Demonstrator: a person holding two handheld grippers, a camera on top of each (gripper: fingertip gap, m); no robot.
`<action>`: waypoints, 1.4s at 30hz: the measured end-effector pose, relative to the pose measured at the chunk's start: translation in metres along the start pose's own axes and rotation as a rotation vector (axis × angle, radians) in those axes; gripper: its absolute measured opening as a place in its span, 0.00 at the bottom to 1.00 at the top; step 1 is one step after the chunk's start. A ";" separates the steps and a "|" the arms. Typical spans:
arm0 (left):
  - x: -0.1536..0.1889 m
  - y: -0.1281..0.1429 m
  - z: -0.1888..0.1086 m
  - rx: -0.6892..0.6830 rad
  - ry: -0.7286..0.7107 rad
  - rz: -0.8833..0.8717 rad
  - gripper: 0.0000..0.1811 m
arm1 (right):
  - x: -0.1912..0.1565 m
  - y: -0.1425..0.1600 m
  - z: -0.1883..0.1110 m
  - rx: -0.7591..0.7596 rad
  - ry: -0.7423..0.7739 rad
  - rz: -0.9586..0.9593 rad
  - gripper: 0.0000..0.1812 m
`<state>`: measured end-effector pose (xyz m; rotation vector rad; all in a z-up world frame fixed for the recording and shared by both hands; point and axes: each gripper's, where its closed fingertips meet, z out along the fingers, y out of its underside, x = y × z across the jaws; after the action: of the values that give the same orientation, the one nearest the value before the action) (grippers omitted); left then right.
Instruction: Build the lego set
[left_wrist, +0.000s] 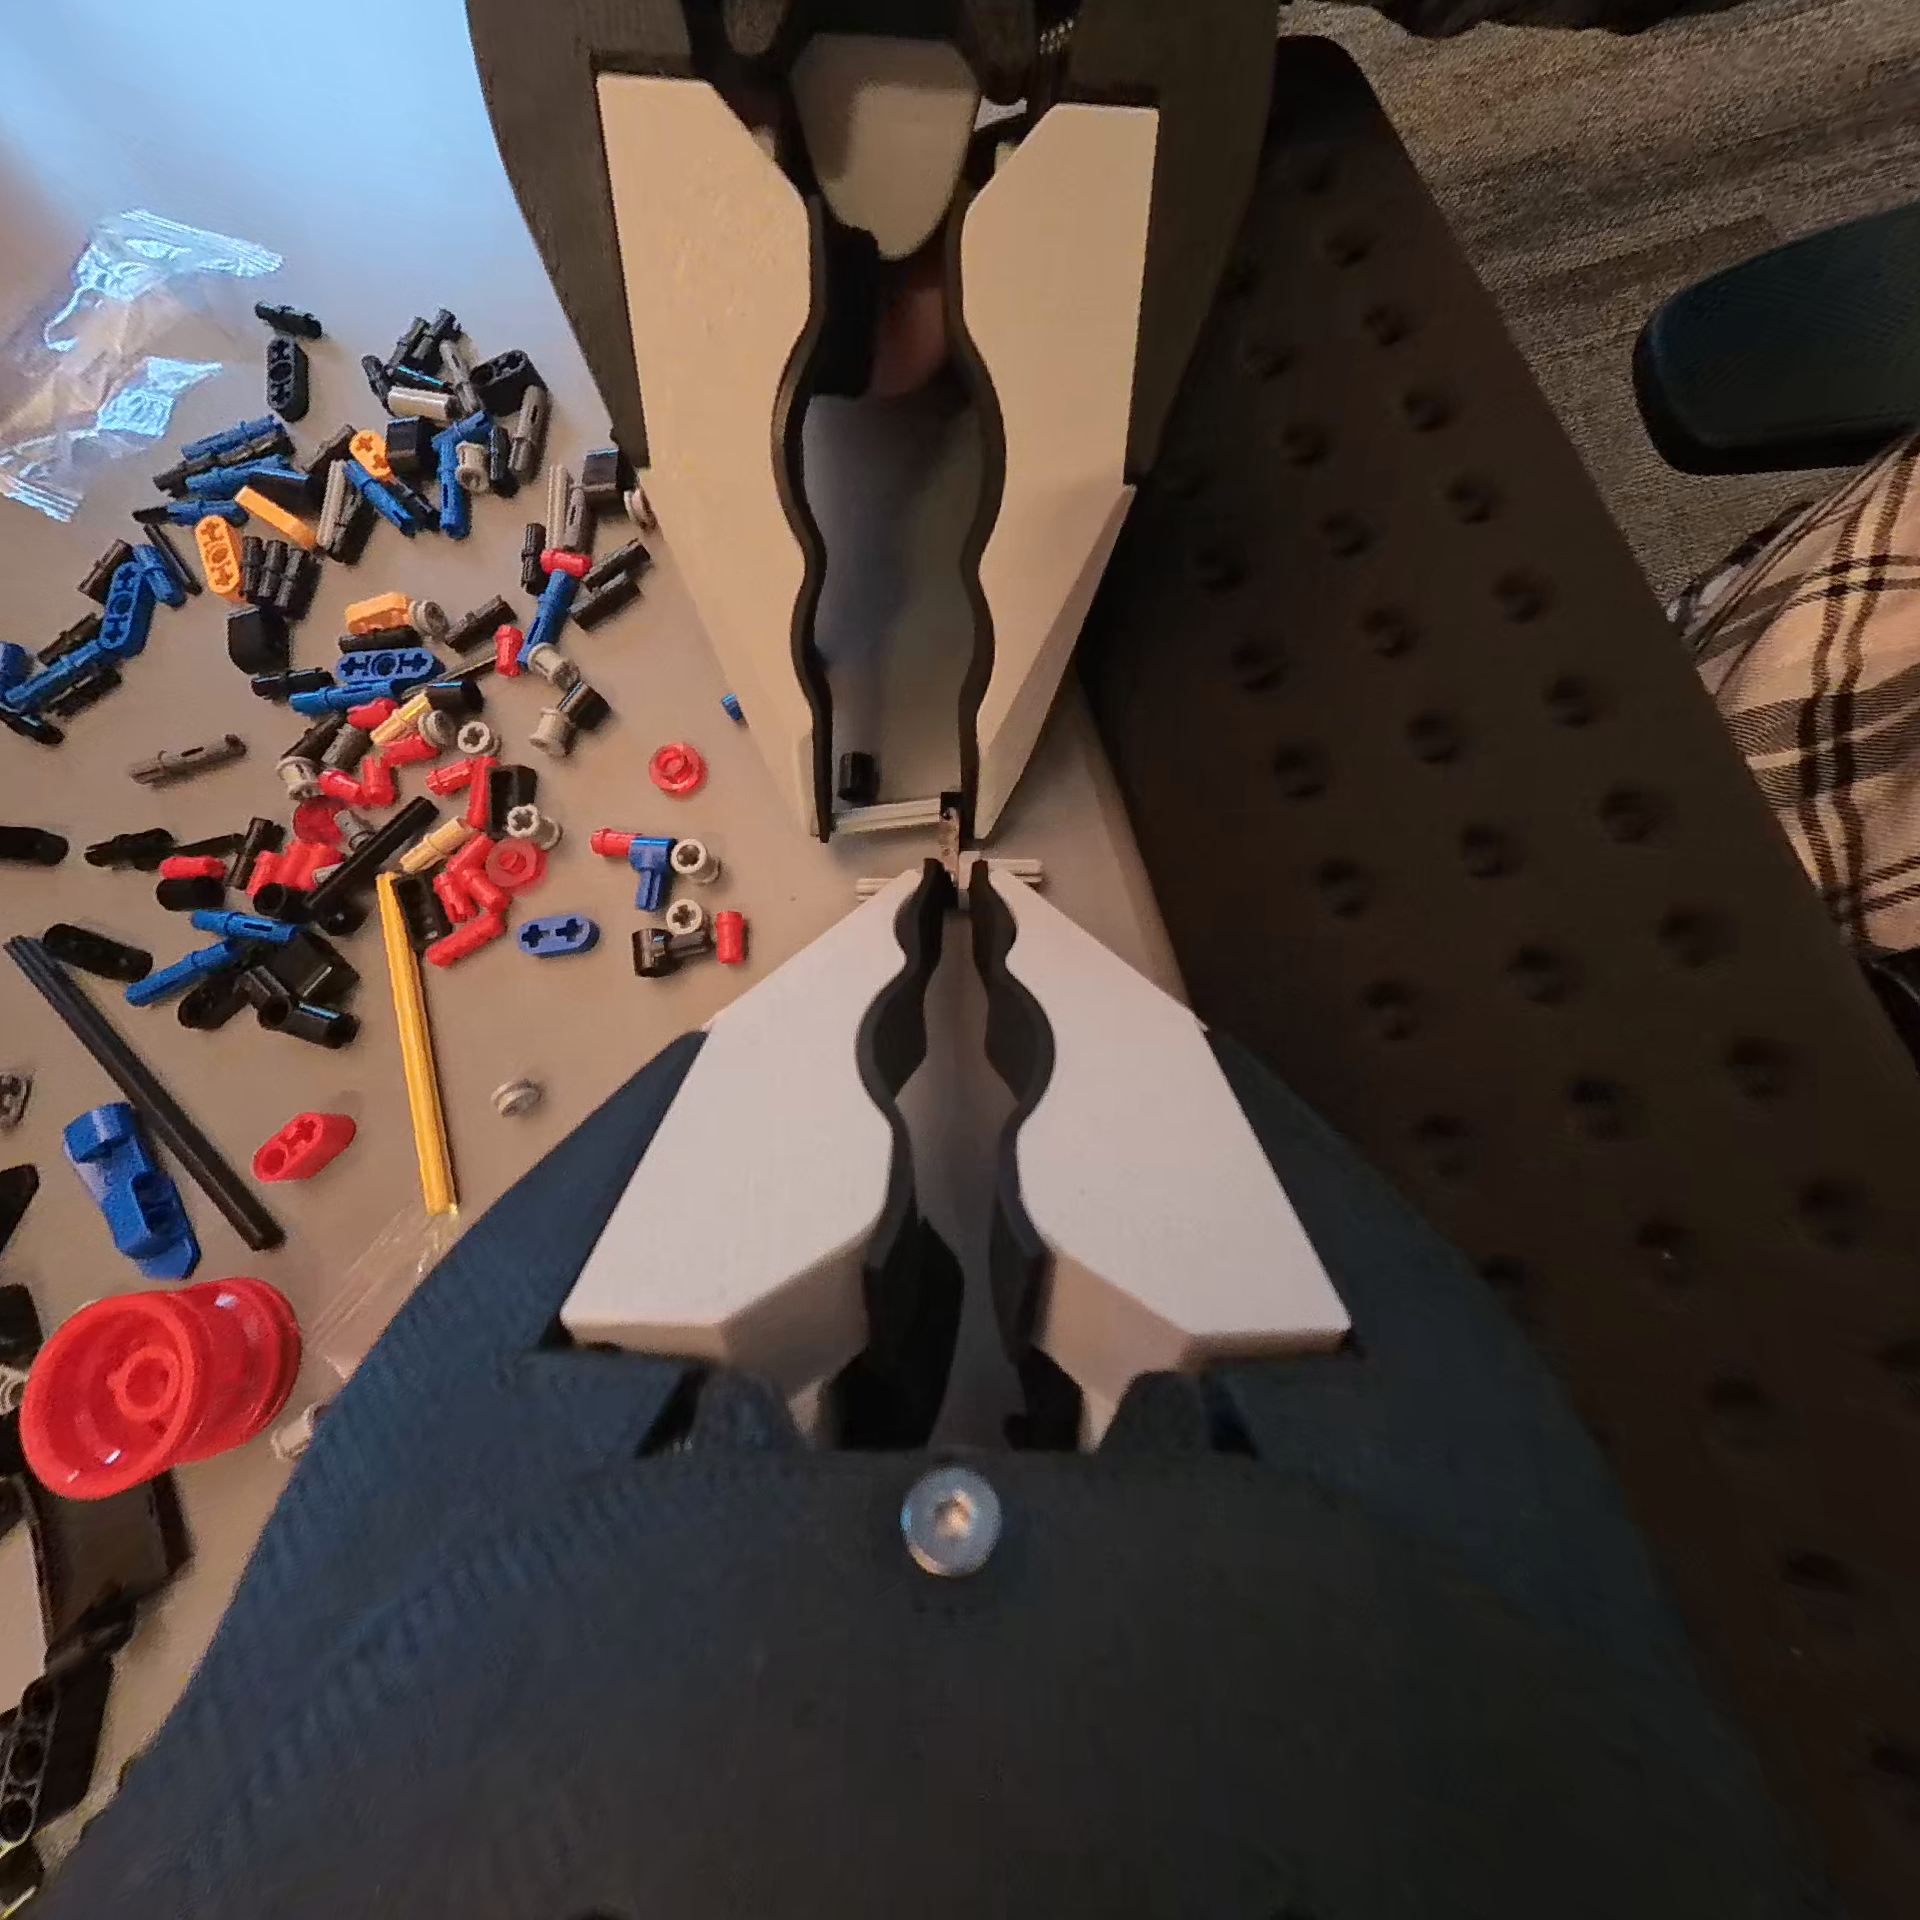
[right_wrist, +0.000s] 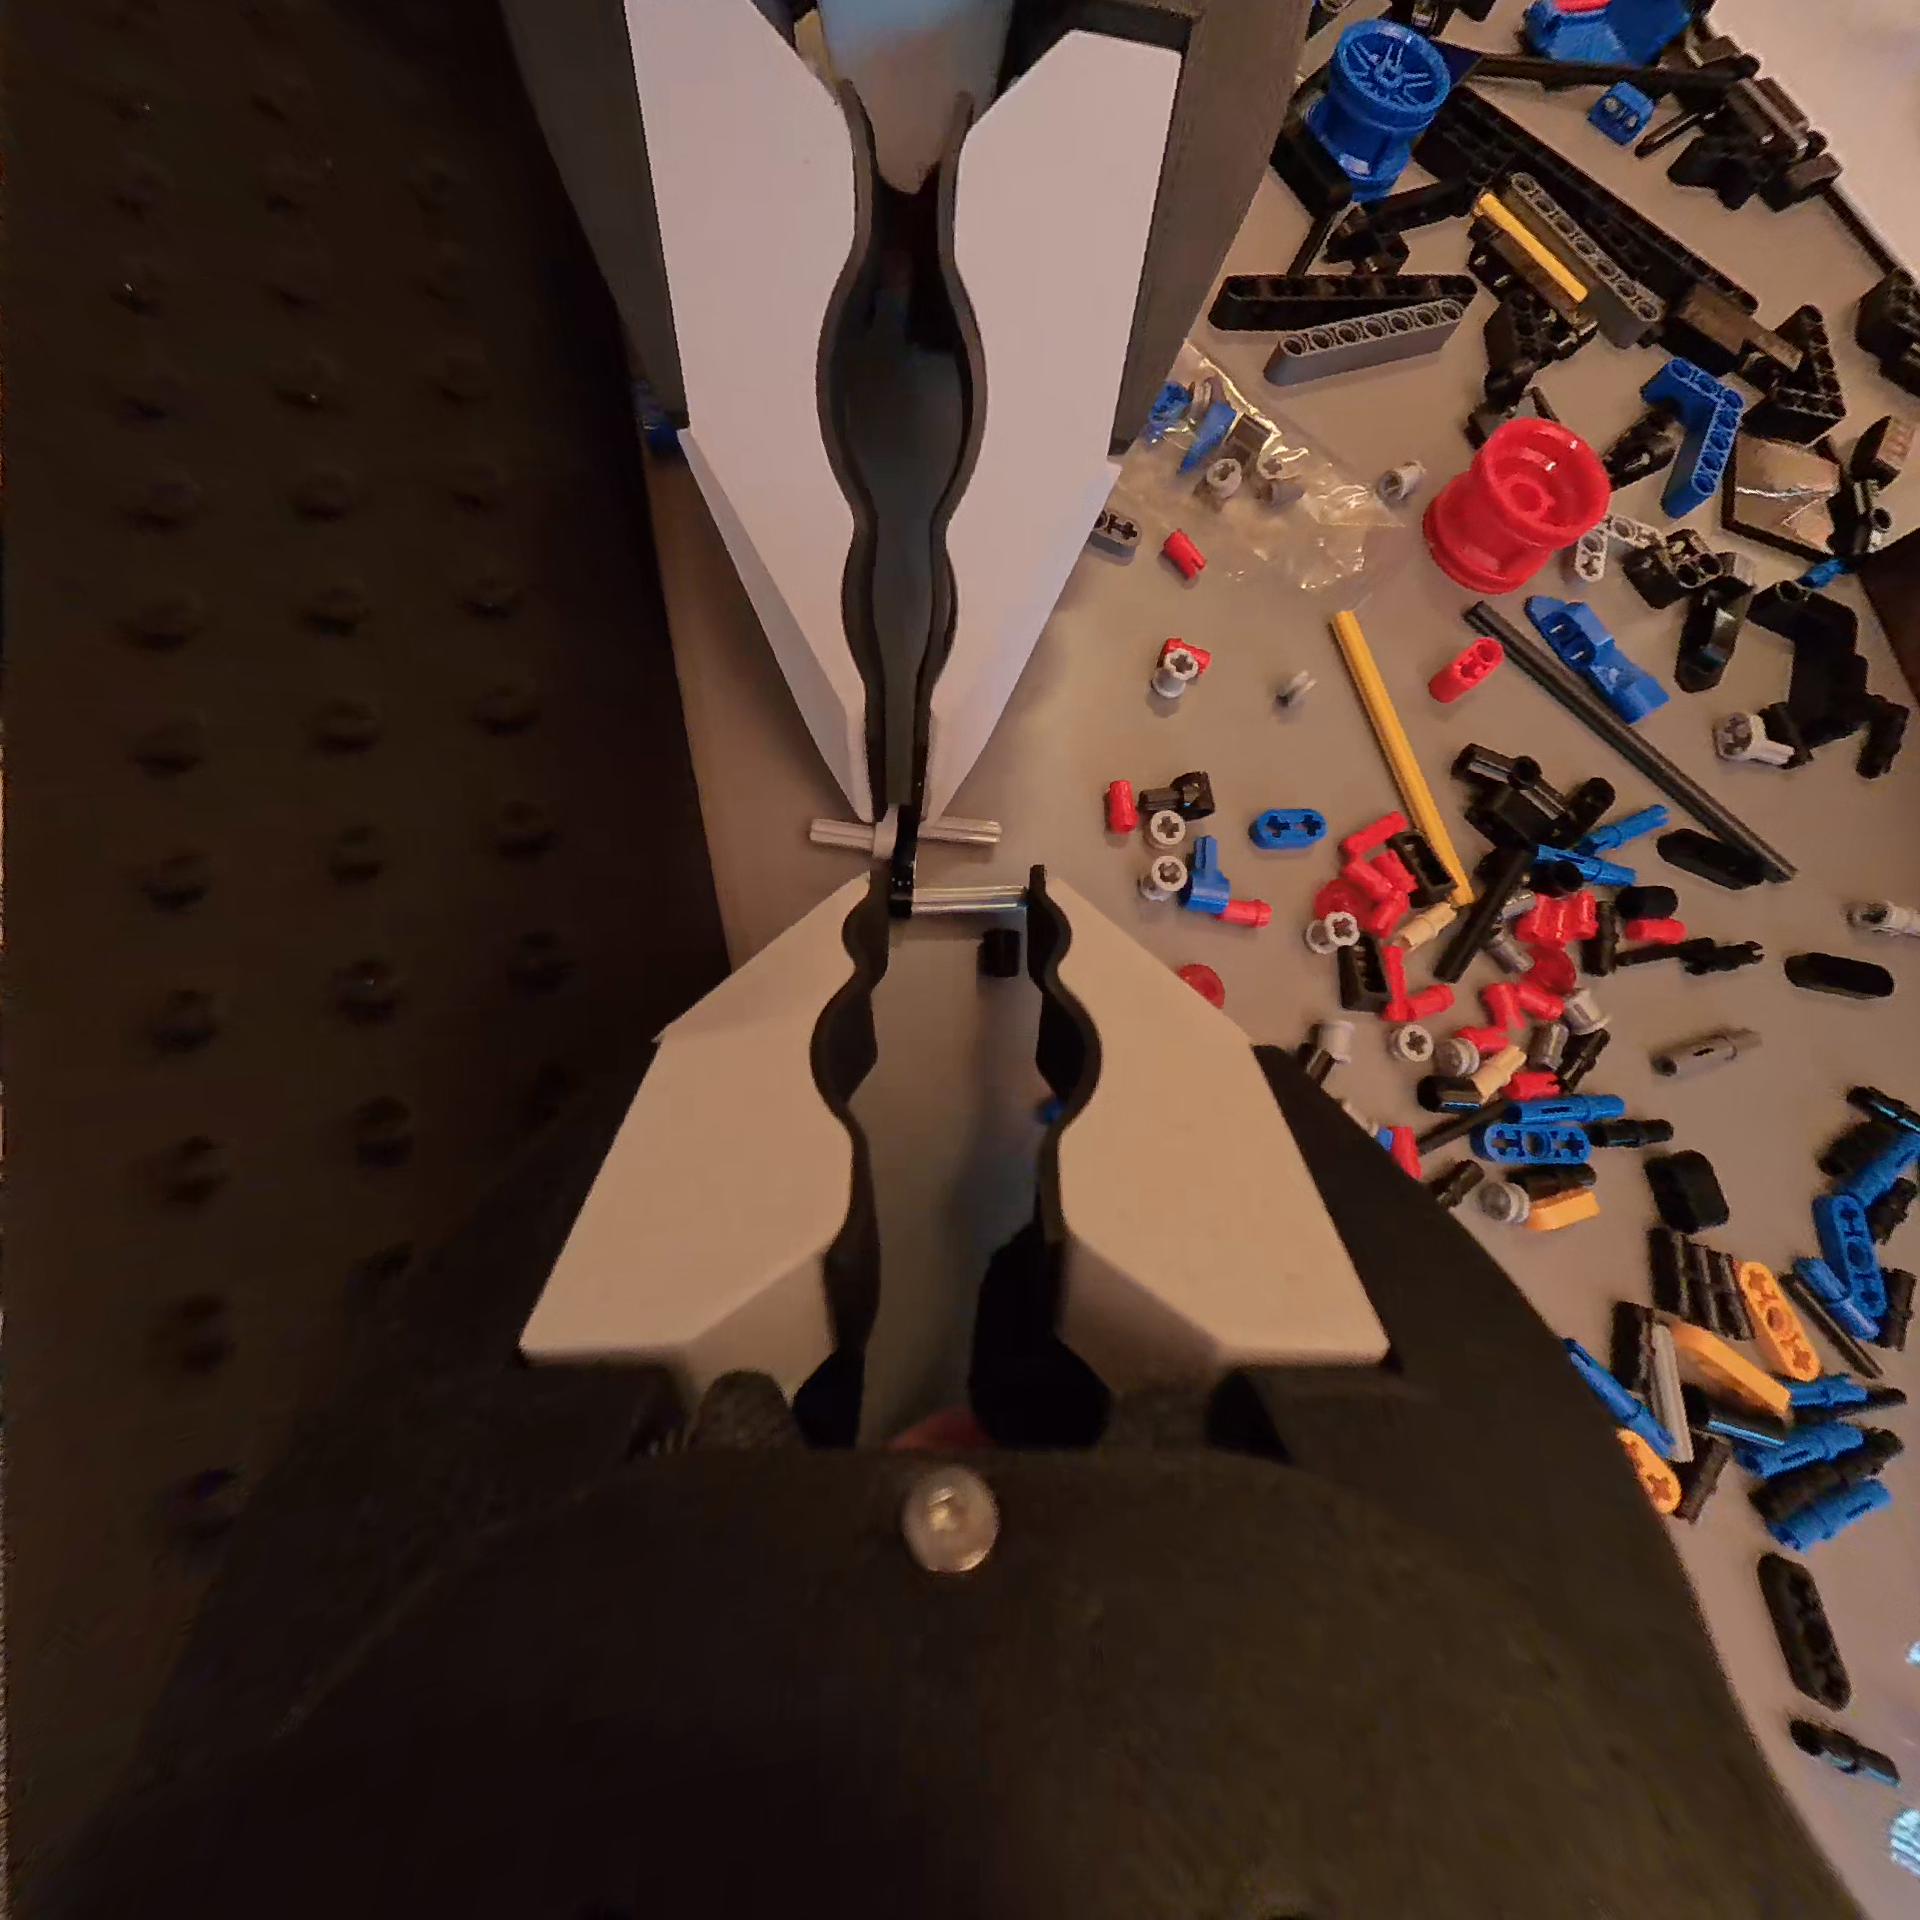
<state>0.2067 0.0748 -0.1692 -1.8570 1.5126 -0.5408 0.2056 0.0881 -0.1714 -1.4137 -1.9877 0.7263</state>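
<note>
Build barely begun. Left gripper (left_wrist: 961, 883) pinches small black link carrying grey rod (right_wrist: 904, 831); right gripper (right_wrist: 956, 894) spread, second grey rod (right_wrist: 966, 900) between its tips (contact unclear). Nearly all loose pieces (right_wrist: 1455, 935), red wheel (right_wrist: 1512, 504) included, unassembled on table (right_wrist: 1299, 748).

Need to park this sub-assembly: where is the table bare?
Bare grey table lies between the left gripper and the yellow axle, with a few lone pins. Beyond the axle, around the red wheel, pieces crowd together.
</note>
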 end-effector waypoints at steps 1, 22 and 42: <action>0.000 0.000 0.000 -0.001 -0.004 0.001 0.02 | 0.000 0.000 0.000 -0.001 0.007 -0.005 0.14; -0.006 0.001 0.000 0.006 -0.029 -0.029 0.02 | 0.005 0.000 -0.001 0.027 0.010 0.016 0.13; -0.006 0.001 0.000 0.016 -0.009 -0.034 0.02 | 0.003 0.000 -0.003 0.043 -0.121 0.083 0.12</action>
<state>0.2043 0.0802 -0.1690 -1.8735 1.4697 -0.5579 0.2077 0.0909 -0.1690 -1.4645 -2.0011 0.9057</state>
